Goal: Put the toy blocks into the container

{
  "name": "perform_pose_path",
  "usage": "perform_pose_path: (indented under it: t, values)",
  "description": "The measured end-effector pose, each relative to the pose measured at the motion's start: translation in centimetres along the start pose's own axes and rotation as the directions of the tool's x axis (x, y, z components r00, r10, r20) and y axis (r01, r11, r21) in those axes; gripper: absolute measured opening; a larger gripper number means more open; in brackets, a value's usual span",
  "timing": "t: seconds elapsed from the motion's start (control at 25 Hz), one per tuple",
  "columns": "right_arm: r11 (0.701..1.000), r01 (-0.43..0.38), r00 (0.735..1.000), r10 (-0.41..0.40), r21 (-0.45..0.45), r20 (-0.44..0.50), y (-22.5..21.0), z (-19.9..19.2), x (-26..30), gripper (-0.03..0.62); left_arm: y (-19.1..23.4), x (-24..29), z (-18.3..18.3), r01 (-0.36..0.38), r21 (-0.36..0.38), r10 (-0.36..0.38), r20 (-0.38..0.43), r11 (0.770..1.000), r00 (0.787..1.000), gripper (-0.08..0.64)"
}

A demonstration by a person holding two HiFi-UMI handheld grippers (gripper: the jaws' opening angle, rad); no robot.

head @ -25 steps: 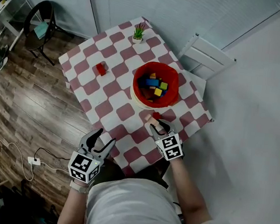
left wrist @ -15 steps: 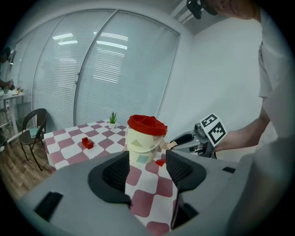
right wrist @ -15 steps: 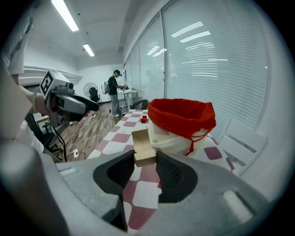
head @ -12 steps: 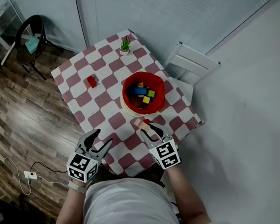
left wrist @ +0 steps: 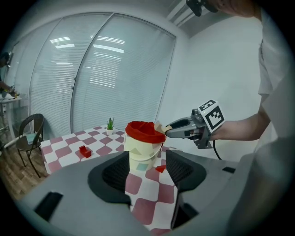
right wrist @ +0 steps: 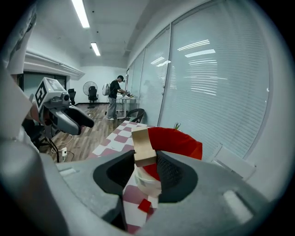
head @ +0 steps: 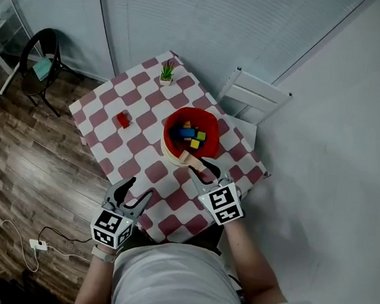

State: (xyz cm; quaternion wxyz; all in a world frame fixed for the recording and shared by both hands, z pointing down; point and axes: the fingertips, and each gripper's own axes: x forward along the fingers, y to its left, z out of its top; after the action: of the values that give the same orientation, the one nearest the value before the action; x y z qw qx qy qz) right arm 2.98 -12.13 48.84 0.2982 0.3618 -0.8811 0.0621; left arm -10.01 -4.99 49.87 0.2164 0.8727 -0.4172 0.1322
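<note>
Gripping a tan block [right wrist: 144,146] between its 2 jaws, the right tool [head: 200,170] hovers at the near rim of the red container [head: 166,131], with the block raised clear of the worktop [head: 136,150]. The container stands on the worktop and holds several coloured blocks [head: 190,136]. The left tool [head: 136,191] is at the near worktop edge, jaws apart, nothing between them. 1 red block [head: 122,120] lies on the worktop left of the container, well apart from it. 1 small red block [left wrist: 160,168] lies near the container base. A potted plant [head: 166,72] stands at the far corner.
</note>
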Motion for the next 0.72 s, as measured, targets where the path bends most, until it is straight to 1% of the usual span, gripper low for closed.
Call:
perform_pose_path:
  t: [0.12,0.24,0.4,0.56,0.72]
  values:
    - [0.999,0.025,1.0,-0.025,-0.021,0.001,-1.1,1.2,0.7,0.15,0.2,-0.3,0.0,-0.011,0.001,0.011,-0.002,1.0,1.0,0.242]
    - [0.999,0.034,0.999,-0.034,-0.029,-0.012,-1.9,1.7,1.6,0.15,0.4,-0.6,-0.3,-0.024,-0.005,0.024,-0.007,1.0,1.0,0.242]
    - [0.998,0.052,0.998,-0.054,-0.039,-0.039,-3.1,1.6,3.1,0.15,0.6,-0.7,-0.9,-0.034,-0.028,0.034,-0.012,0.999,0.999,0.242]
    - [0.997,0.063,0.995,-0.066,-0.041,-0.079,-4.1,1.3,4.4,0.15,0.8,-0.9,-1.3,-0.04,-0.036,0.04,-0.027,0.999,0.999,0.242]
    - [0.997,0.055,0.992,-0.061,-0.058,-0.109,-4.9,1.0,5.8,0.15,1.4,-1.0,-1.5,-0.052,-0.053,0.051,-0.03,0.997,0.998,0.242]
